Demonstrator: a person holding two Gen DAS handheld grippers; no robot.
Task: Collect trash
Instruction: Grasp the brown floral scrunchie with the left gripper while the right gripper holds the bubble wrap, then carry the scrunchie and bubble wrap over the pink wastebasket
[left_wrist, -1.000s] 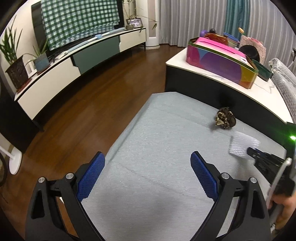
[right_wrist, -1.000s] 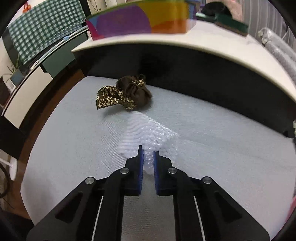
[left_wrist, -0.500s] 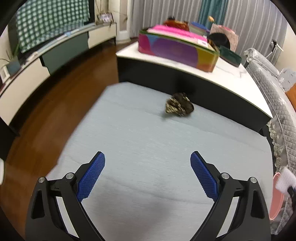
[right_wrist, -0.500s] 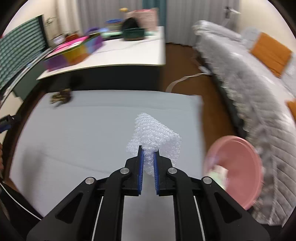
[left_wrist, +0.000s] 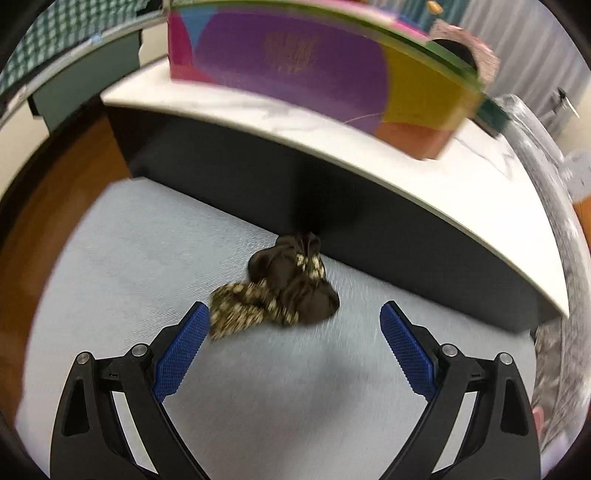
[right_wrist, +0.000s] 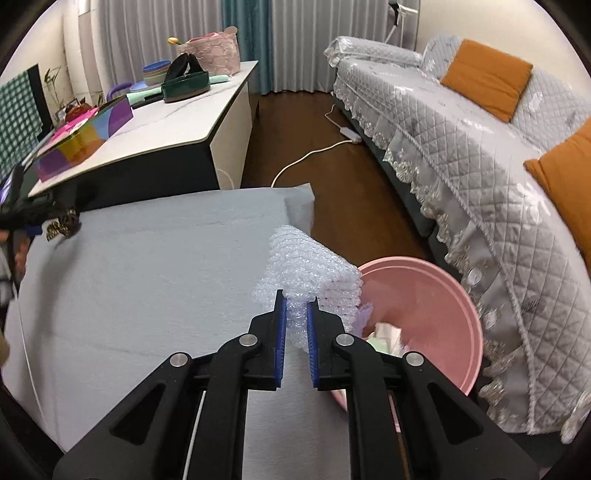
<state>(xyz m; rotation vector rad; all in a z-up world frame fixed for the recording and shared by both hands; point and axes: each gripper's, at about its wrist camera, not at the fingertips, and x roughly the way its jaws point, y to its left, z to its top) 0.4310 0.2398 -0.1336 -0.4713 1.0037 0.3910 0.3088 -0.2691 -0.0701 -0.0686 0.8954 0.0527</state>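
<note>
Both grippers — left gripper (left_wrist: 293, 325), right gripper (right_wrist: 296, 317) — have black plastic frames, 2 blue ribbed pads (left_wrist: 181, 354) each and silver screws (right_wrist: 248, 340) at the joints.

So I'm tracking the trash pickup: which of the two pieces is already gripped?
The bubble wrap, clamped in the right gripper beside the pink basin. The brown crumpled fabric lies loose on the mat before the open left gripper.
</note>
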